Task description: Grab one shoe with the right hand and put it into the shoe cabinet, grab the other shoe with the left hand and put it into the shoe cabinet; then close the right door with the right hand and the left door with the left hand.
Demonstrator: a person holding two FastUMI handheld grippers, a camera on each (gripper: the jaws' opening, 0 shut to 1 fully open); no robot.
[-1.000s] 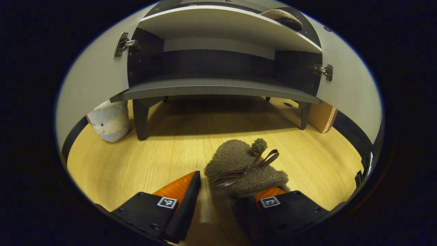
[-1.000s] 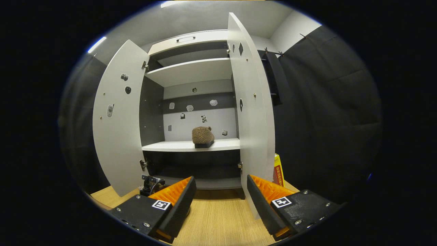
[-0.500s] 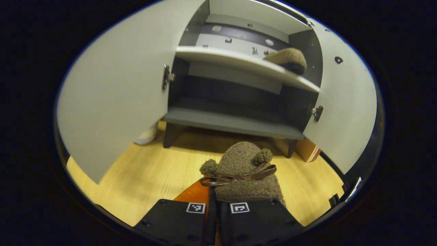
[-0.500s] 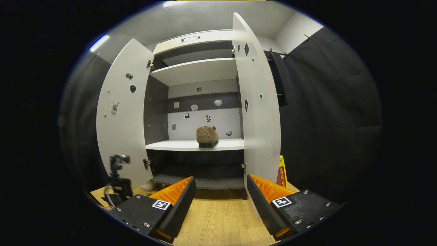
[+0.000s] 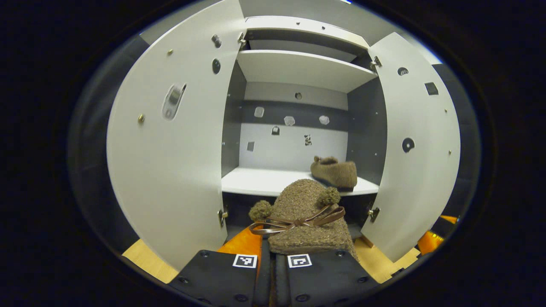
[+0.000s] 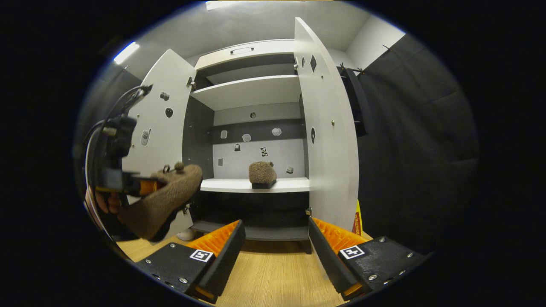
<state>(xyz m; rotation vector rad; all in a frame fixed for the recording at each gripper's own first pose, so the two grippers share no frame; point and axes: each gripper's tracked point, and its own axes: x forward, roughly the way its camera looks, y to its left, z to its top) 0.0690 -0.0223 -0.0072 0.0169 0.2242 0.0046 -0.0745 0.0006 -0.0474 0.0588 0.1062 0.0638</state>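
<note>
A fuzzy brown shoe [image 5: 298, 213] with pom-poms and a bow sits in my left gripper [image 5: 268, 249], which is shut on its heel end. It hangs in the air in front of the open shoe cabinet, about level with the white middle shelf [image 5: 260, 181]. The matching shoe [image 5: 335, 172] lies on that shelf at the right. In the right gripper view, the left gripper [image 6: 128, 184] holds the shoe [image 6: 164, 202] at the left, near the left door [image 6: 155, 123]. My right gripper [image 6: 275, 247] stands open and holds nothing, low over the floor, facing the shelved shoe [image 6: 261, 174].
Both cabinet doors stand wide open, the left door [image 5: 170, 162] and the right door [image 5: 416, 149]. A yellow box [image 6: 357, 219] stands behind the right door [image 6: 330, 140]. A pale plush toy [image 6: 187, 233] lies by the cabinet's foot. The floor [image 6: 273, 277] is light wood.
My left gripper shut on the shoe on the floor, then lifted it up to shelf height before the cabinet. The right gripper has barely moved and stays open.
</note>
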